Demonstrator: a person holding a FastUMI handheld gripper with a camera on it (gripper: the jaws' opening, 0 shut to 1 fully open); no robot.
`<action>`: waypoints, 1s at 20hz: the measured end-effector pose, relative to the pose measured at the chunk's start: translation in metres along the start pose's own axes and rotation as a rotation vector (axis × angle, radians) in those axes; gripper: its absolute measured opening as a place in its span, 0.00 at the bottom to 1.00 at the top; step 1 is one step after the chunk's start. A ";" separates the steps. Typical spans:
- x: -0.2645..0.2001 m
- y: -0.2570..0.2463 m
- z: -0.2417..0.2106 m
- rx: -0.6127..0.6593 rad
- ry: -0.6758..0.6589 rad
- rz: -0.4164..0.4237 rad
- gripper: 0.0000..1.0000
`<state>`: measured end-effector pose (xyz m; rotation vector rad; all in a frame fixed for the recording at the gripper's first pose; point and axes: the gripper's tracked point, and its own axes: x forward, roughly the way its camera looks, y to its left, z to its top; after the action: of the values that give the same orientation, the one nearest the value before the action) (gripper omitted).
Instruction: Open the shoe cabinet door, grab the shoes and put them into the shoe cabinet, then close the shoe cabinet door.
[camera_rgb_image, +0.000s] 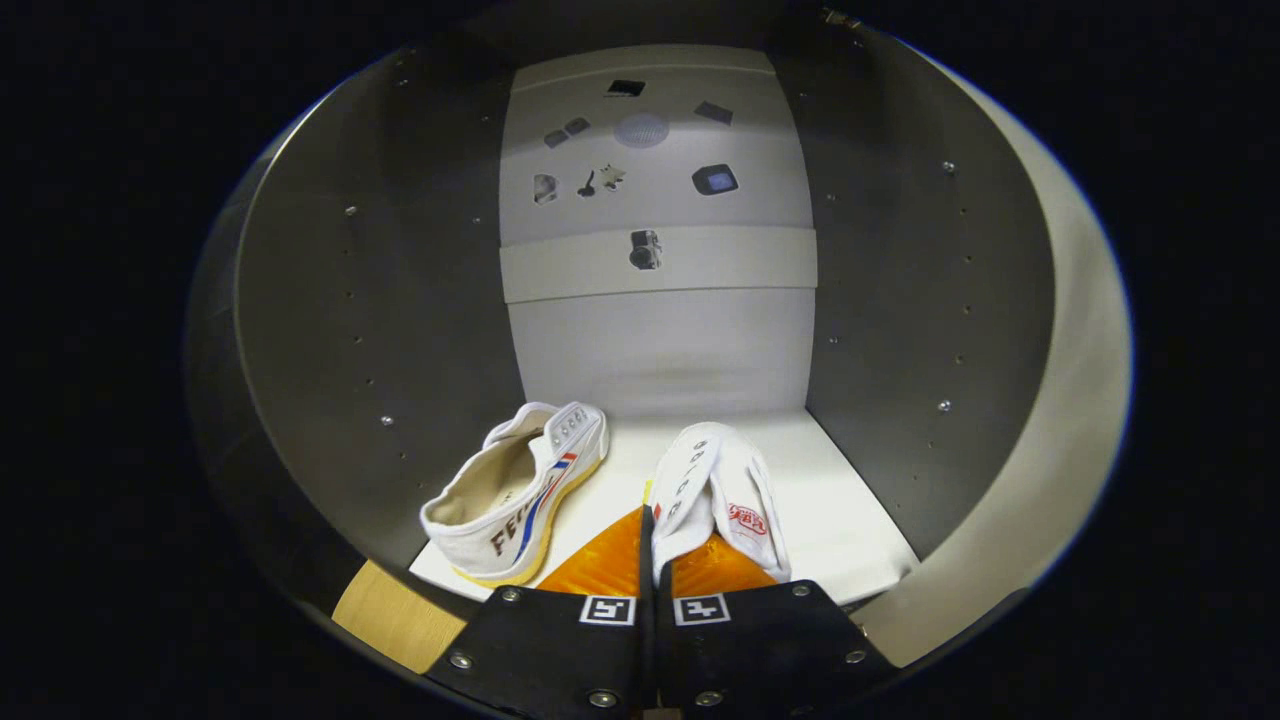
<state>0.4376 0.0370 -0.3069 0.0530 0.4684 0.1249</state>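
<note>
Two gripper fingers reach forward into the open shoe cabinet, pressed nearly together with the canvas edge of a white low-top sneaker with a red logo on its tongue pinched between them, so the tongs are closed on that shoe. It hangs or rests just ahead of the fingertips over the white shelf floor of the cabinet, toe pointing toward the back. Just left of the fingers lies a second white canvas sneaker with red and blue side stripes and a yellowish sole, tipped on its side near the grey left wall. Beyond both shoes rises the pale back panel, marked with small dark stickers. A light wooden edge shows at the cabinet's lower left corner.
</note>
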 end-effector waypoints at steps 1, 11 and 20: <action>0.009 -0.002 0.002 0.002 -0.001 0.010 0.00; 0.075 0.001 0.010 -0.026 0.006 0.076 0.00; 0.082 0.005 0.012 -0.057 0.007 0.051 0.14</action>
<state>0.5149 0.0525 -0.3324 0.0081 0.4705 0.1883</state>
